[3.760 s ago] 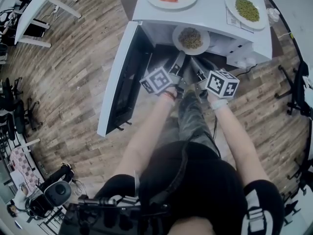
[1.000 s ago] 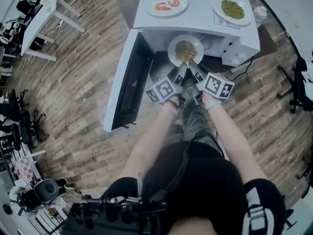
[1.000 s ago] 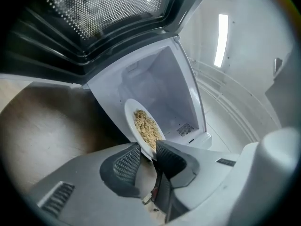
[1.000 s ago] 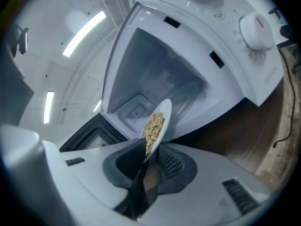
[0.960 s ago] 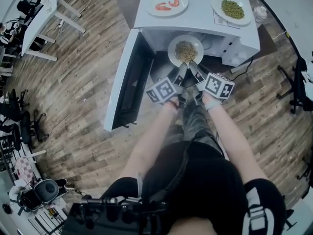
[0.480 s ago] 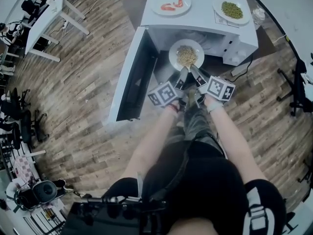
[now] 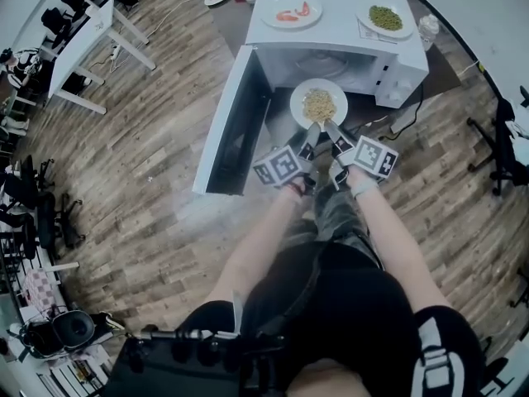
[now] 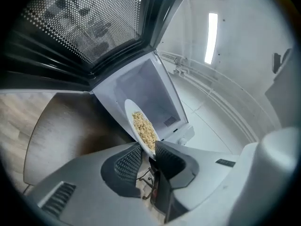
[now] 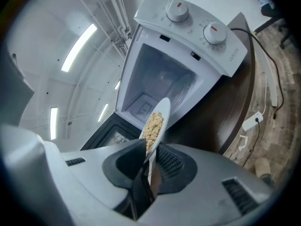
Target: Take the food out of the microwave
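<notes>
A white plate of pale grain food (image 7: 319, 104) hangs in front of the open white microwave (image 7: 388, 56), outside its cavity. My left gripper (image 7: 312, 131) is shut on the plate's near-left rim, and my right gripper (image 7: 330, 128) is shut on the near-right rim. In the left gripper view the plate (image 8: 141, 128) is pinched between the ribbed pads (image 8: 129, 161). In the right gripper view the plate (image 9: 155, 121) sits edge-on in the jaws, with the empty cavity (image 9: 160, 86) behind it.
The microwave door (image 7: 235, 122) swings open to the left. On the microwave top stand a plate with red food (image 7: 291, 11) and a plate with green food (image 7: 385, 18). The microwave rests on a dark table (image 7: 376, 118). Office chairs (image 7: 508, 147) stand at the right.
Both grippers have drawn the plate back out of the microwave toward the person. The plate now hangs clear of the cavity, over the table's front.
</notes>
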